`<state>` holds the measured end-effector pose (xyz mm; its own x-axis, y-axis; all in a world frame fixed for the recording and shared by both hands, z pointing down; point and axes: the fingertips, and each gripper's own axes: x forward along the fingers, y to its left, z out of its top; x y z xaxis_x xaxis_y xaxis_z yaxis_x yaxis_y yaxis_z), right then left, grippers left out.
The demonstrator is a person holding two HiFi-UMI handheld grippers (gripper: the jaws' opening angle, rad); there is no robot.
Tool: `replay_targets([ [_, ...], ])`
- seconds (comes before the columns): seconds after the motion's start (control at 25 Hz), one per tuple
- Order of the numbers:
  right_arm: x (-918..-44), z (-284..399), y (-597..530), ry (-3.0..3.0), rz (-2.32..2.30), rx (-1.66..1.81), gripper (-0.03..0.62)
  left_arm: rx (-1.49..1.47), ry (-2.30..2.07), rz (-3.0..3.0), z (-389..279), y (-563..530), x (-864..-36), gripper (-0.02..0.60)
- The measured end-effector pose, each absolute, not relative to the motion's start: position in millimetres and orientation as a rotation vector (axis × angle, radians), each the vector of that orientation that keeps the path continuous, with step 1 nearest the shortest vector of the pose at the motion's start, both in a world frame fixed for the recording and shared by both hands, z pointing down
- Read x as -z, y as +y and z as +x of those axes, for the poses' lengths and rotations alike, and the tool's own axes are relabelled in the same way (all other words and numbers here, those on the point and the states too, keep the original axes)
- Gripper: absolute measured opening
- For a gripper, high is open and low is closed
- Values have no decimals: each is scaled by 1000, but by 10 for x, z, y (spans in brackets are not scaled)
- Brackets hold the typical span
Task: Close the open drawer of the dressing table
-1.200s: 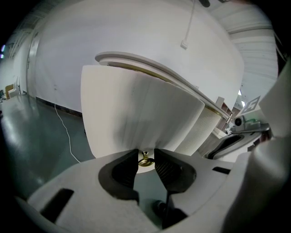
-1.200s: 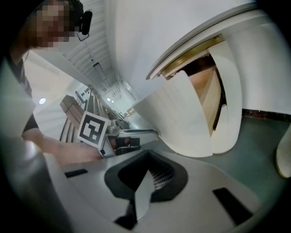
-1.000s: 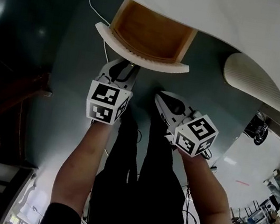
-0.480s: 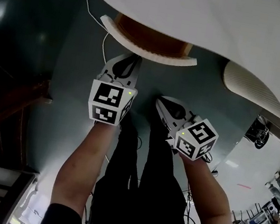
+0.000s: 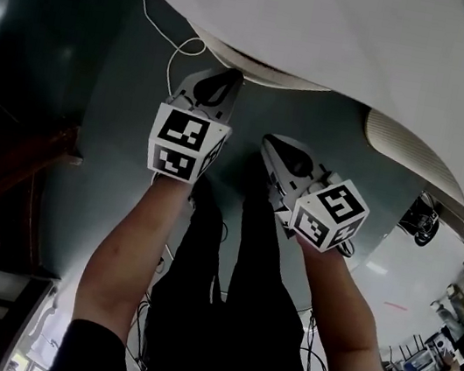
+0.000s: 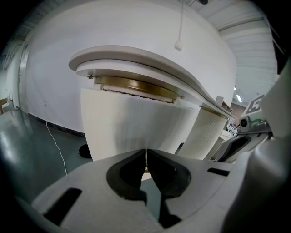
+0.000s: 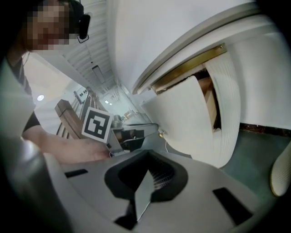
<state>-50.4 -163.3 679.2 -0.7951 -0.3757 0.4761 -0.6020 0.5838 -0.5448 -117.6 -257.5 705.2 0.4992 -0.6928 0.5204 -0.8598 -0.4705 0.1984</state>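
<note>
One white cable (image 6: 56, 149) was trailed over the floor at far left. The left gripper (image 5: 226, 77) was held at the front of the single drawer (image 5: 270, 71). Its jaws had just been closing and were pressed almost together, with a brass knob (image 6: 146, 169) half hidden in the slit; a pinch could not be told. The drawer was tucked nearly wholly under the tabletop (image 5: 348, 32), its inside hidden but for a wooden sliver. The right gripper (image 5: 273, 146) was held short of it, jaws pressed together, empty. One ribbed panel (image 5: 408, 142) was partly covered by the tabletop.
</note>
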Motion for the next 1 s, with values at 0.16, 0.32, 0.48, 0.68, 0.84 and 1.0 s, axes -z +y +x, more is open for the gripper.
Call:
replay_targets([
  [0.16,-6741,-431,-1609,-2498,809,-1026,5,-464,-1294,2296,-1172,-2689,-7052,18],
  [0.32,-6759,-244,-1517,-2469,845,-1056,5,-412,-1296,2287,-1147,-2819,-7031,18],
  [0.48,-6833,-106,-1441,-2446,884,-1094,5,-427,-1292,2313,-1115,-2913,-7038,17],
  [0.68,-6856,-99,-1389,-2460,885,-1102,5,-417,-1286,2320,-1071,-3064,-7042,17],
  [0.84,-6814,-100,-1377,-2476,885,-1097,5,-418,-1307,2325,-1048,-3166,-7038,17],
  [1.0,-6805,-30,-1335,-2471,880,-1090,5,-407,-1320,2323,-1013,-3239,-7030,17],
])
